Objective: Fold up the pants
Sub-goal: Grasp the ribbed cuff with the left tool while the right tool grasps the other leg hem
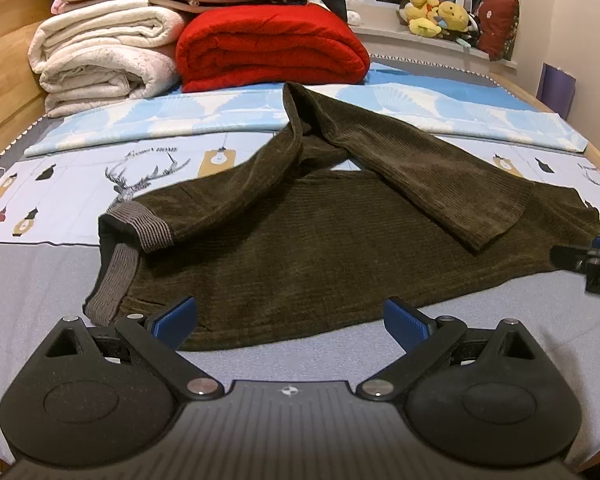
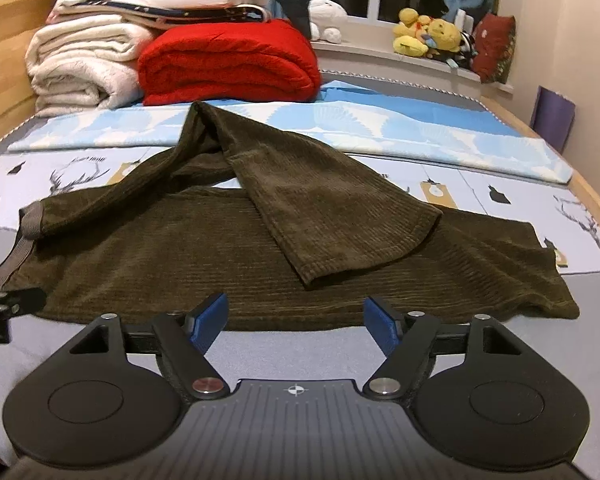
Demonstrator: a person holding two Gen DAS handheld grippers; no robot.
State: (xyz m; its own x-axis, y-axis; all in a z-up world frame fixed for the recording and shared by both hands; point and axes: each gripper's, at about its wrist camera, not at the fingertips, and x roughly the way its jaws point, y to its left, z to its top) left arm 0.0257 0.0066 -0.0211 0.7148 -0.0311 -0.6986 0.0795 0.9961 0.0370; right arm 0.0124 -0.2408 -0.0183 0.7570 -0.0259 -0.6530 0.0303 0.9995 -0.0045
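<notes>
Dark olive corduroy pants lie on the bed, one leg stretched flat across and the other leg bent back over it in a loose arch; the same pants fill the right wrist view. A grey ribbed waistband shows at their left end. My left gripper hovers open at the near edge of the cloth, blue pads apart, nothing between them. My right gripper is also open just short of the cloth's near edge. Its tip shows at the right in the left wrist view, beside the pants' right end.
Folded white blankets and a red blanket are stacked at the far end of the bed. A light blue patterned sheet lies behind the pants. Plush toys sit on the windowsill. A wooden bed frame runs along the left.
</notes>
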